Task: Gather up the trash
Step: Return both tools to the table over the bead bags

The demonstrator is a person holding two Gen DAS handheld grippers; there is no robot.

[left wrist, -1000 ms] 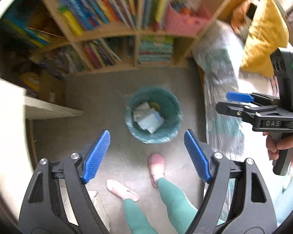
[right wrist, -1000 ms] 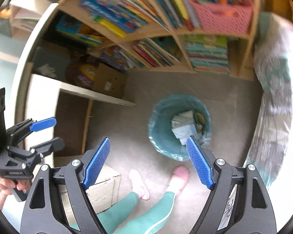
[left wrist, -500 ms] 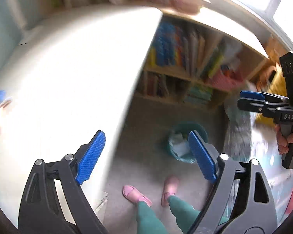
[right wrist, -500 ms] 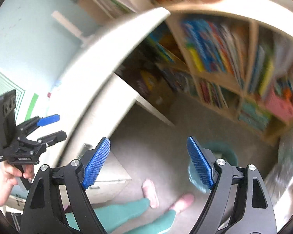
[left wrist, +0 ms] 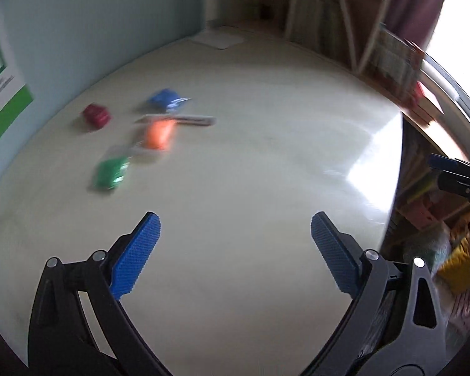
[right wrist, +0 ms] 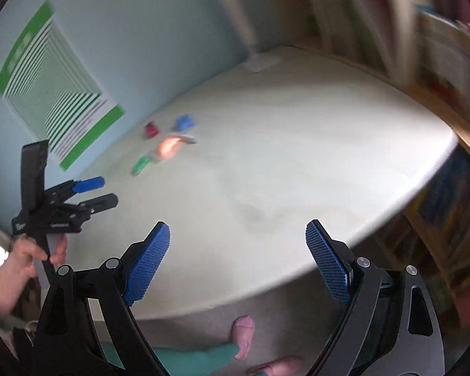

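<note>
— What's on the table (left wrist: 266, 163) from where I'm looking?

— A cluster of small wrappers (left wrist: 155, 133) at my far left, near the wall (left wrist: 94, 25).

— And to the right?

— Bookshelves (left wrist: 376, 44) along the far right edge. In the right wrist view, a person's feet (right wrist: 244, 335) stand on the floor before the table's near edge.

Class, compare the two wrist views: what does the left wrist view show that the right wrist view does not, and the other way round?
Only the left wrist view shows the bright window and the yellow cushion. Only the right wrist view shows the green striped poster in full, the person's hand and pink slippers. Both show the white table, the blurred red, blue, orange and green pieces near the wall, and bookshelves.
</note>
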